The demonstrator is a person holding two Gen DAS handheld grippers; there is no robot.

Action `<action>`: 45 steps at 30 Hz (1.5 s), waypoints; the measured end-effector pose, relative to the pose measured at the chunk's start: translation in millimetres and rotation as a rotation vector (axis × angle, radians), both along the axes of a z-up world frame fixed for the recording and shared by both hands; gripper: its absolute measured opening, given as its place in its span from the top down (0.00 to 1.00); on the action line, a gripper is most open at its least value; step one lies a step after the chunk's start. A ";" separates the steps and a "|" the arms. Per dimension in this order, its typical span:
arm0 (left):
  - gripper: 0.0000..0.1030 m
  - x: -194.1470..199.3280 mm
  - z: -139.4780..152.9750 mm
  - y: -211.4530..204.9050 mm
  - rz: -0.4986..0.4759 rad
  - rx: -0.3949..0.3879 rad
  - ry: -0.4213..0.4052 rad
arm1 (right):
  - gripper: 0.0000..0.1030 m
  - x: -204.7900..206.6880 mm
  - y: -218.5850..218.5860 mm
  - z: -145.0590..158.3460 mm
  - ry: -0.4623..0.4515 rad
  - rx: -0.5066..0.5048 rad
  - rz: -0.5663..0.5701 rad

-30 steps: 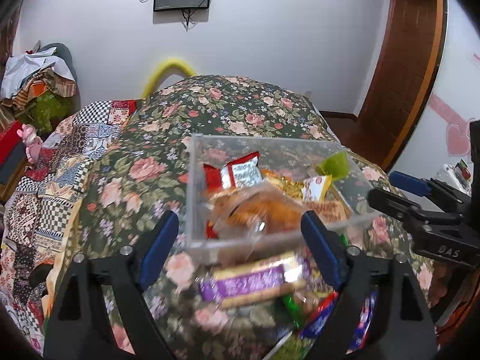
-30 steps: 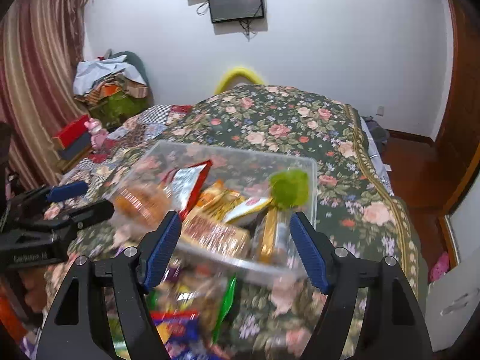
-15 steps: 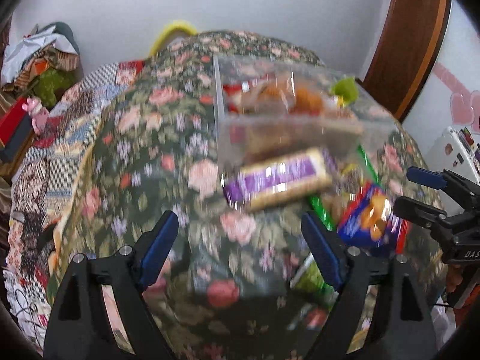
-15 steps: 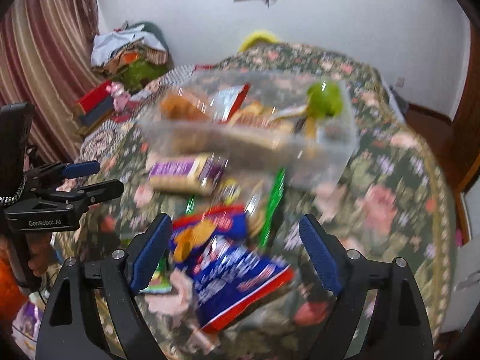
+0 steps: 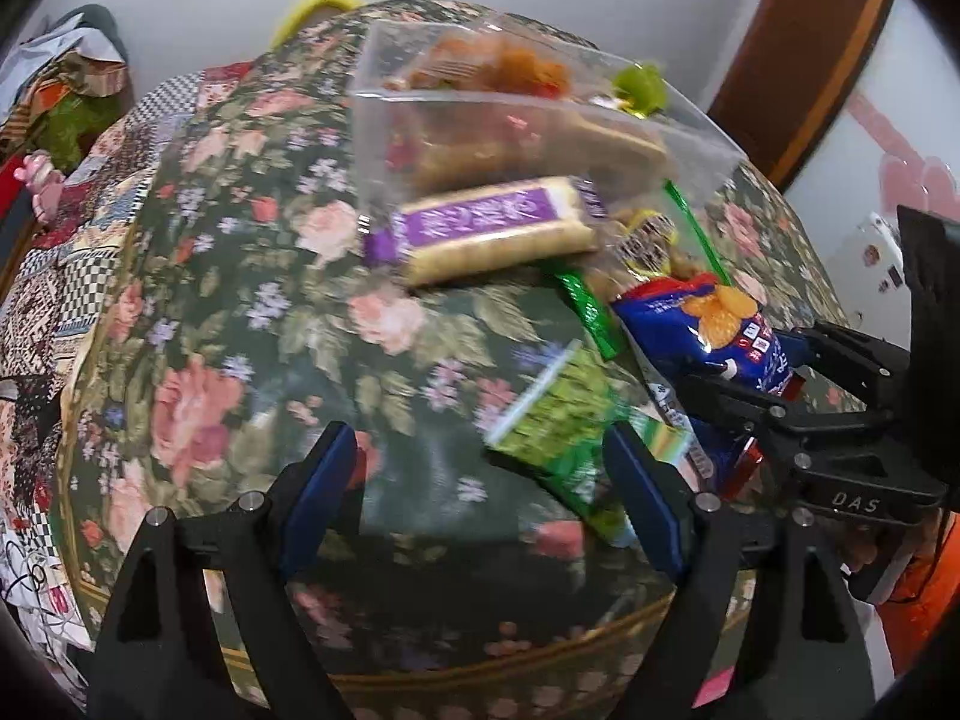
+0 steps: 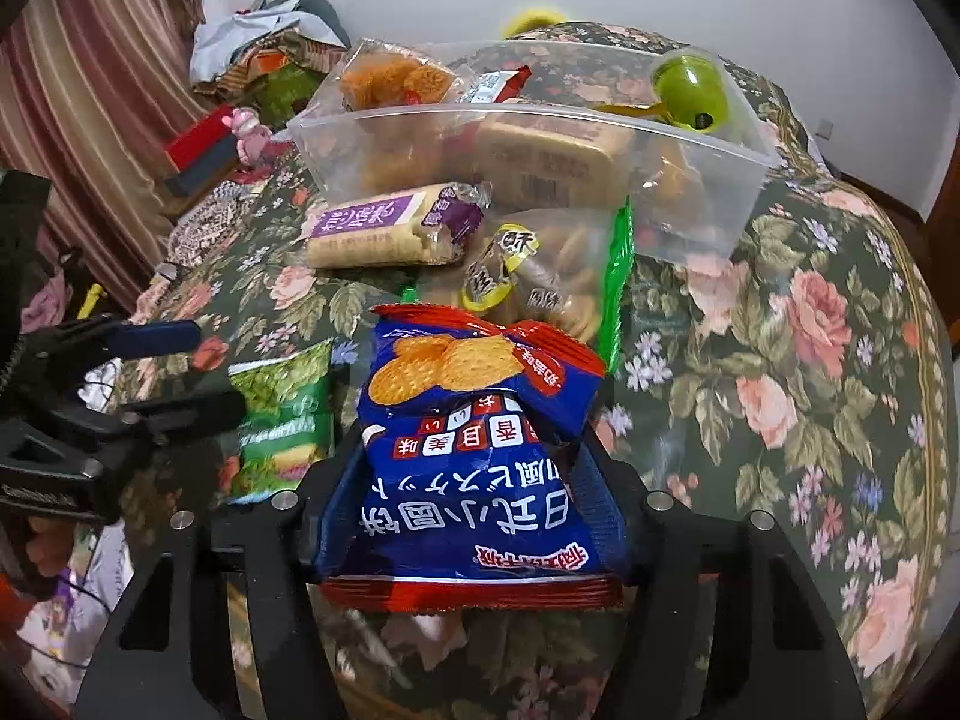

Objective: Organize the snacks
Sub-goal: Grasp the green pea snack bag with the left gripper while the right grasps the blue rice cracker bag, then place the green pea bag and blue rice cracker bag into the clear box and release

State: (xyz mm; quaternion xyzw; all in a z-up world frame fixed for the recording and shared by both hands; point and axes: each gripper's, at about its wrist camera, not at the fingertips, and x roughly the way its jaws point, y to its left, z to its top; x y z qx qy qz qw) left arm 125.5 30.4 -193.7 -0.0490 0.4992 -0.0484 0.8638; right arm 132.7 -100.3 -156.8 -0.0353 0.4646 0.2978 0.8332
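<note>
A dark green bedspread printed with pink roses fills most of both views. On it, toward 12 o'clock in the right wrist view, sits a clear rectangular plastic bin, already holding a pack of orange-brown cakes, a red-edged silver sachet, a long wrapped biscuit bar and a round lime-green cup. The right gripper is clenched on a blue and red bag of round crackers, its blue pads pressed against the bag's two sides at 6 o'clock of that view; from the left wrist view the same bag shows at 3 o'clock, caught in the black fingers. Just ahead of the bag, between it and the bin, lies a clear pouch of biscuits with a green edge and yellow label, and at its 10 o'clock a purple-labelled pack of pale wafers rests beside the bin's front wall. A small green snack packet lies at 9 o'clock of the held bag, on the bedspread. The left gripper stands released, pads wide apart and holding nothing, with the green packet near its right pad.
</note>
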 end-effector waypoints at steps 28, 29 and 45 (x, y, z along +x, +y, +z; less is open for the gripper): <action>0.58 14.4 -3.6 -18.8 0.027 -0.053 -0.044 | 0.45 -10.8 -45.5 30.4 -0.074 0.082 -0.135; 0.58 14.5 -0.4 -16.6 0.033 -0.052 -0.054 | 0.45 -9.8 -45.4 34.0 -0.084 0.086 -0.135; 0.58 39.6 88.9 10.5 0.066 -0.007 -0.278 | 0.45 28.2 -27.7 97.2 -0.272 0.132 -0.145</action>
